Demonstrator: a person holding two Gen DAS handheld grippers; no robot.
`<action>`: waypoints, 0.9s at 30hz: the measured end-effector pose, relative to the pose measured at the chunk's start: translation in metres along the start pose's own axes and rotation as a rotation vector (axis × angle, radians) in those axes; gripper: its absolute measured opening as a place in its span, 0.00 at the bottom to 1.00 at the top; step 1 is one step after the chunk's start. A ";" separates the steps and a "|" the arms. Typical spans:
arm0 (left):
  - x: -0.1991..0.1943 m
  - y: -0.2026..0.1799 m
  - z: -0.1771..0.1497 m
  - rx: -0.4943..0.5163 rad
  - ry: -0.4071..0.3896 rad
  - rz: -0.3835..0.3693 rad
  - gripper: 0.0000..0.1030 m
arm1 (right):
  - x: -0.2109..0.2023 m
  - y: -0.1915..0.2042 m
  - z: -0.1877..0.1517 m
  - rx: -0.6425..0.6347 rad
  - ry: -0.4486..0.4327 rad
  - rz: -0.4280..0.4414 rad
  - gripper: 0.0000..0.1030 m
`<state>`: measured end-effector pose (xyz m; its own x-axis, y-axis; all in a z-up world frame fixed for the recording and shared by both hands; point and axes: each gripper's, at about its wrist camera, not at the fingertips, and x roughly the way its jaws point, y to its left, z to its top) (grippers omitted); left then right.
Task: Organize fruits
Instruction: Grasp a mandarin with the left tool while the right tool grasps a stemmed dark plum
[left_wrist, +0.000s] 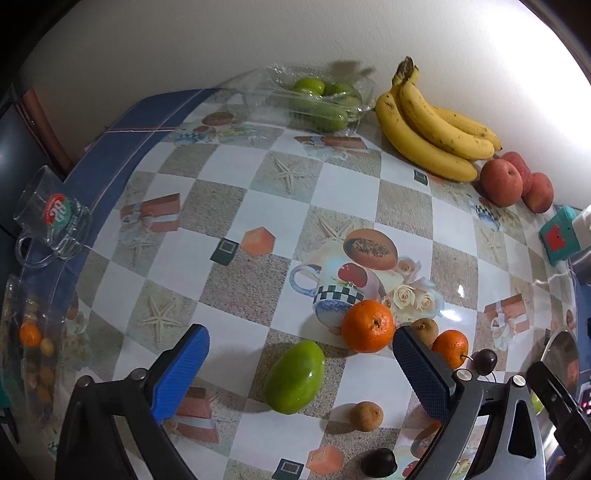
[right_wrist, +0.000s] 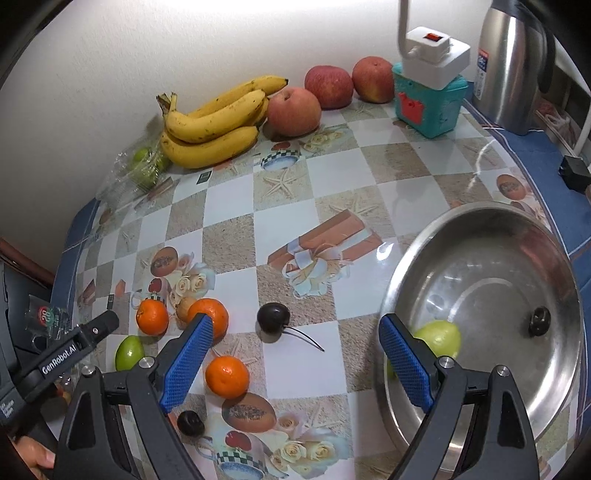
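Both grippers hang released, left gripper straddling the green mango, right gripper over loose oranges beside the steel bowl collecting fruit near the tabletop's front edge.

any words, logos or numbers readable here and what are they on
"GenRobot.AI": white print on the black arm of the left claw.
Glass mug: round red and green logo, lettering too blurred to read.
Steel thermos: label too small to read.
Teal box: red picture only, no text.
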<state>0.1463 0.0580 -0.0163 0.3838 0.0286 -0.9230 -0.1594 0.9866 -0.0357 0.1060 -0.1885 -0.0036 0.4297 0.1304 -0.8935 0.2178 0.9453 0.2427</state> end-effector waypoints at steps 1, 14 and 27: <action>0.002 -0.001 0.000 0.004 0.004 -0.002 0.98 | 0.003 0.002 0.001 -0.003 0.008 -0.001 0.89; 0.017 -0.015 0.004 0.037 0.033 -0.047 0.90 | 0.038 0.004 -0.001 -0.015 0.071 -0.051 0.85; 0.028 -0.032 0.002 0.079 0.067 -0.074 0.74 | 0.049 0.009 -0.005 -0.055 0.090 -0.067 0.64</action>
<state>0.1636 0.0274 -0.0405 0.3296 -0.0527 -0.9426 -0.0600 0.9953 -0.0766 0.1252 -0.1719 -0.0468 0.3349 0.0906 -0.9379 0.1937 0.9675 0.1626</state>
